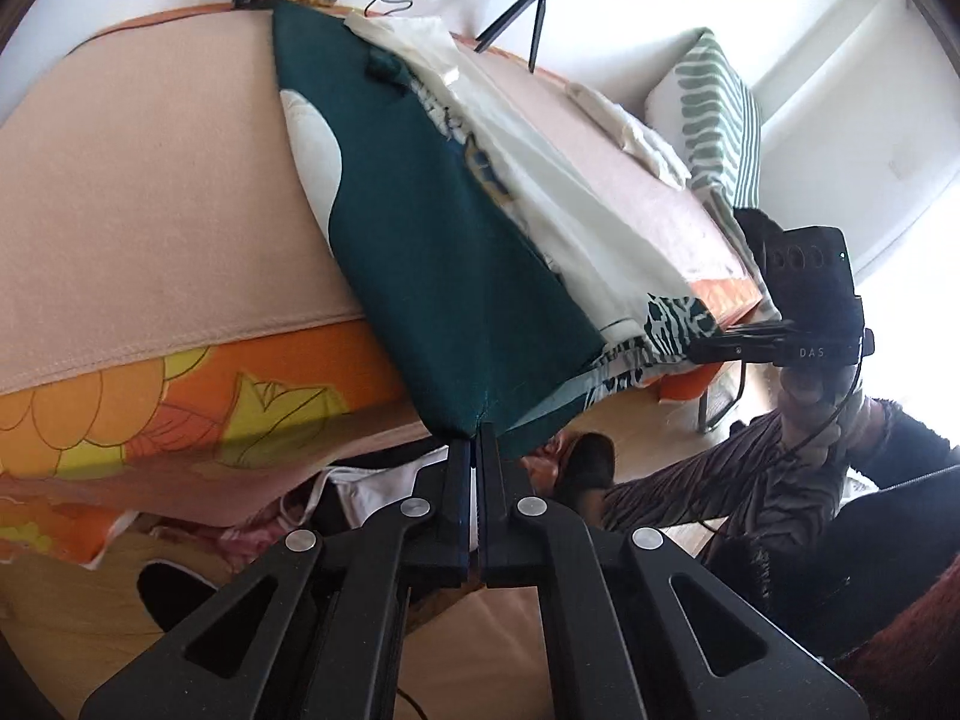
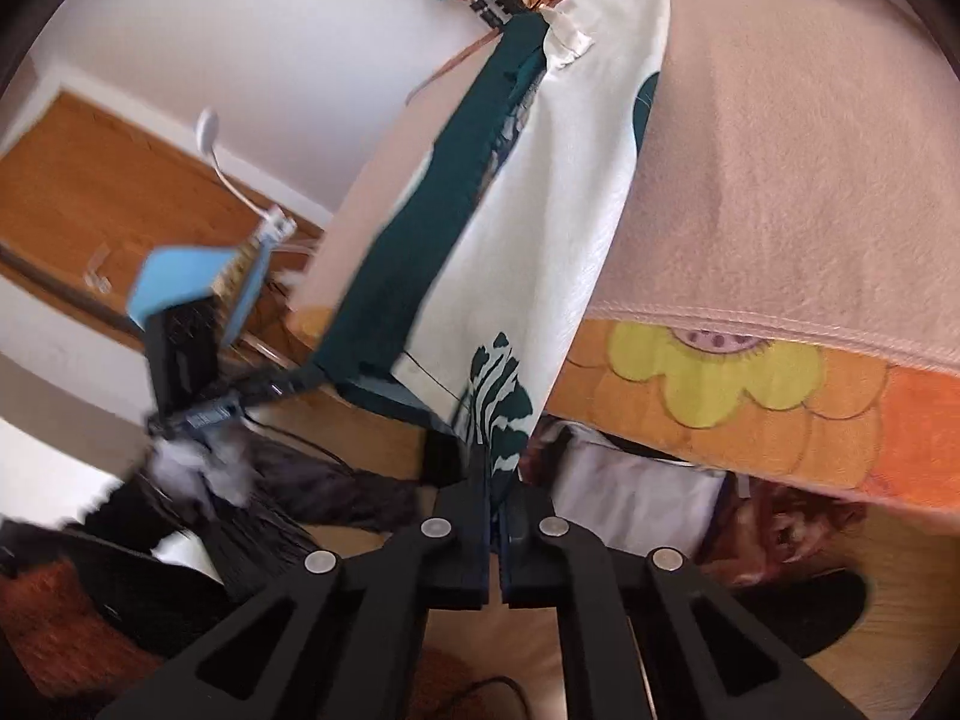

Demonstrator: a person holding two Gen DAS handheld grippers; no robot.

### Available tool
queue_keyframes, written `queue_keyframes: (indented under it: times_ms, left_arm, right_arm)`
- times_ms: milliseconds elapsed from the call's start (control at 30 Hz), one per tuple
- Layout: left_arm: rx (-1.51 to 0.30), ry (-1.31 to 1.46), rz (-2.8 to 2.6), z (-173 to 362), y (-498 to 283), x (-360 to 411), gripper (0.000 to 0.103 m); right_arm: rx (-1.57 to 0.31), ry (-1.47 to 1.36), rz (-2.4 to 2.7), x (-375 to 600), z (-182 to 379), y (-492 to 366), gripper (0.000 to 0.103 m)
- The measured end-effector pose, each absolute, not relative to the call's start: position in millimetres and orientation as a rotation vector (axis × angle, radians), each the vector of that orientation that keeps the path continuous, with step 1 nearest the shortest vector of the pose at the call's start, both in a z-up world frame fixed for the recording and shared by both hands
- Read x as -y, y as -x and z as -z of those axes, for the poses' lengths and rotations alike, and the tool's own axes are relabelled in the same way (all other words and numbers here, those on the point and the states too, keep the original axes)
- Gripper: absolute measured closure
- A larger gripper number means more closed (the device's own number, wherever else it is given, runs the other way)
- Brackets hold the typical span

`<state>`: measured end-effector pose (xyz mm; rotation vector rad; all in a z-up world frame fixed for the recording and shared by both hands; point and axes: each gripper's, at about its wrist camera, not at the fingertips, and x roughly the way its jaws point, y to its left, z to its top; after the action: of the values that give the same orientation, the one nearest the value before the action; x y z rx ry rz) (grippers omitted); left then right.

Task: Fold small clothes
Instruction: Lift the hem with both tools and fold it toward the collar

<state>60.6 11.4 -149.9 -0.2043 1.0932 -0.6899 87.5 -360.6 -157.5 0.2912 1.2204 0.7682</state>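
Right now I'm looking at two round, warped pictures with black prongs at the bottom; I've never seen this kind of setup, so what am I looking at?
No robot here: a person carries a two-finger gripper in each hand, each with a wide-angle camera looking along its fingers. One picture comes from the left gripper, the other from the right gripper. Each view also catches the other gripper off to one side. Both are shut on the near edge of one garment, dark green and white with a zebra-like print, which stretches away over a bed with a pink blanket and an orange flowered sheet. Farther back lie white folded cloths and a striped pillow.
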Motion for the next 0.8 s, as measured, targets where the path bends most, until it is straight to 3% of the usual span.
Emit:
queue_keyframes:
  times_ms: [33,67,100,133,167,233,367,467,500,533,600,700,800]
  left_arm:
    - [-1.109,0.22,0.69,153,-63,-12,0.099]
    - [-1.118,0.22,0.688,155,-65,-10,0.094]
    - [-1.125,0.213,0.69,155,-65,-9,0.089]
    - [-1.117,0.21,0.702,154,-64,-9,0.087]
    - [-1.111,0.205,0.706,153,-62,-9,0.085]
    - [-1.108,0.221,0.695,153,-65,-12,0.069]
    - [-1.153,0.278,0.697,162,-73,-13,0.064]
    - [-1.164,0.285,0.717,164,-76,-6,0.067]
    - [-1.165,0.289,0.724,164,-77,-4,0.07]
    - [-1.158,0.296,0.735,163,-76,-4,0.086]
    - [-1.148,0.287,0.75,163,-76,-1,0.101]
    - [-1.122,0.277,0.752,158,-75,1,0.102]
    - [-1.089,0.321,0.763,148,-77,-3,0.102]
  right_arm:
    - [-1.23,-0.28,-0.78,360,159,-88,0.097]
    - [-1.239,-0.277,-0.786,360,159,-90,0.09]
    - [-1.244,-0.272,-0.785,362,158,-92,0.057]
    - [-1.218,-0.279,-0.782,366,155,-92,0.047]
    - [-1.191,-0.288,-0.782,369,152,-93,0.042]
    - [-1.185,-0.325,-0.774,377,152,-99,0.042]
    - [-1.218,-0.39,-0.768,383,163,-110,0.044]
    - [-1.232,-0.431,-0.795,385,164,-111,0.065]
    - [-1.239,-0.445,-0.801,383,164,-111,0.067]
    - [-1.248,-0.443,-0.803,381,166,-111,0.068]
    - [-1.266,-0.423,-0.813,374,167,-110,0.081]
    - [-1.269,-0.415,-0.845,364,164,-109,0.101]
    - [-1.236,-0.445,-0.85,365,157,-111,0.103]
